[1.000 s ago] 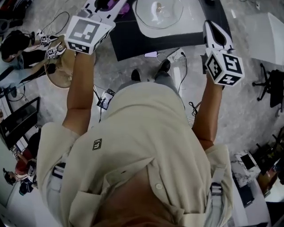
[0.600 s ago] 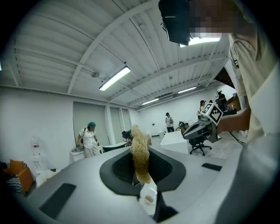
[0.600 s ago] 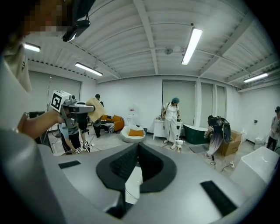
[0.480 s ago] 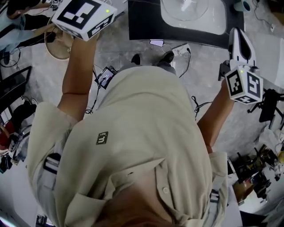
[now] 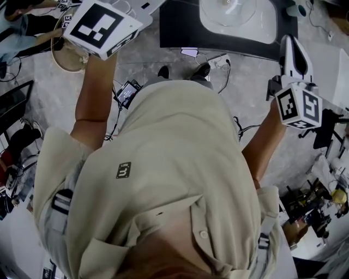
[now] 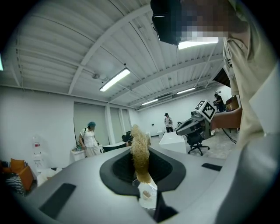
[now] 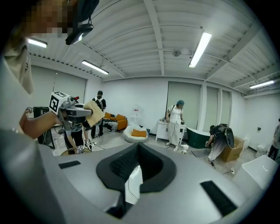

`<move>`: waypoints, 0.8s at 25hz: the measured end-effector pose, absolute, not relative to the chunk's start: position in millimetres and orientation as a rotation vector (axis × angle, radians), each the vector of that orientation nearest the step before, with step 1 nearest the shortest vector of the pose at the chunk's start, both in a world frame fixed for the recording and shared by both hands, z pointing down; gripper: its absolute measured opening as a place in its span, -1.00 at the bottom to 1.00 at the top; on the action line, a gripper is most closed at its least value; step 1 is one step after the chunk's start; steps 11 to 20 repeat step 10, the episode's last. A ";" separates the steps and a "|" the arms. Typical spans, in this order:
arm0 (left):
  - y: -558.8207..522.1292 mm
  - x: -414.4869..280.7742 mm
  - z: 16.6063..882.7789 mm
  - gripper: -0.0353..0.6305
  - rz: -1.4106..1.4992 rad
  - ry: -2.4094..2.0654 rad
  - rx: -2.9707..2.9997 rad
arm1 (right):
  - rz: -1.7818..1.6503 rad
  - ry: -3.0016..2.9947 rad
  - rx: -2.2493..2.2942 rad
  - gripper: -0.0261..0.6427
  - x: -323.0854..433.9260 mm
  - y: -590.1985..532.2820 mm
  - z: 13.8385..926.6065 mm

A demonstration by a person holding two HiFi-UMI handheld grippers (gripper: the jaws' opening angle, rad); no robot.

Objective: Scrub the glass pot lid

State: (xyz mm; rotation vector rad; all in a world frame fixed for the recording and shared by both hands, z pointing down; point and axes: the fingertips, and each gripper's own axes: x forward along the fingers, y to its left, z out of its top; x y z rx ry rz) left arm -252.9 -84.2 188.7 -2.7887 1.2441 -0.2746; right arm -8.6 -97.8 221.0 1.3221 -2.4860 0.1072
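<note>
The glass pot lid point(image 5: 228, 10) lies on a white tray point(image 5: 265, 31) on a dark table point(image 5: 177, 28), at the top of the head view. Both arms are raised away from it. My left gripper point(image 6: 140, 151) is shut on a tan fibrous scrub pad point(image 6: 140, 148), which stands up between its jaws. The right gripper view shows that left gripper point(image 7: 78, 112) from the side with the scrub pad point(image 7: 92, 112) in it. My right gripper point(image 7: 137, 151) is shut, with nothing between its jaws. In the head view the right gripper point(image 5: 289, 42) points toward the table's right end.
Cables and a power strip point(image 5: 221, 61) lie on the floor in front of the table. An office chair point(image 5: 328, 132) stands at the right. Several people point(image 7: 177, 119) stand around the room, near a green tub point(image 7: 199, 136) and an orange sofa point(image 7: 114, 120).
Over the last second the head view shifted, and both grippers moved outward and up in it. The left marker cube now sits at the top left edge. Little changed in the last half second.
</note>
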 end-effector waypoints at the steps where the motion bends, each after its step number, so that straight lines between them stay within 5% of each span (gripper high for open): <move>1: -82.0 -253.2 189.9 -0.74 -0.271 1.243 -2.792 | 0.104 -2.482 1.321 -0.85 -8.2 -96.0 221.4; 20: -114.7 -236.4 207.9 -0.73 -0.323 1.226 -2.862 | 0.176 -2.467 1.309 -0.85 10.4 -131.0 240.9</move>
